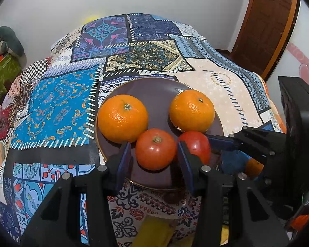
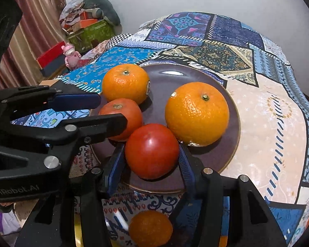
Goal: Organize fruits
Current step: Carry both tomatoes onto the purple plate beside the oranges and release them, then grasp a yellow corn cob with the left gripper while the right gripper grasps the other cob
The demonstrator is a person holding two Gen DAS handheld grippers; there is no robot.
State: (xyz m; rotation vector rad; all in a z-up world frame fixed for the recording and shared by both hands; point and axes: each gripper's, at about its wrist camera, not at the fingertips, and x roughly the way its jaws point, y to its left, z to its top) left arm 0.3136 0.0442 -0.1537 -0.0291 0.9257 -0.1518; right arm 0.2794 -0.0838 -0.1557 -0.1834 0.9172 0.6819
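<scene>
Fruit's all sitting on our purple plate on the patchwork-covered desk: two oranges at the back, left orange and right orange, with two tomatoes in front. Our left gripper comes in low from the near edge, fingers spread around the left tomato with a gap on each side. Our right gripper sits just beside it, angled in likewise, its blue pads right up against the right tomato, looks like a hold. One more orange lies below, off the plate.
</scene>
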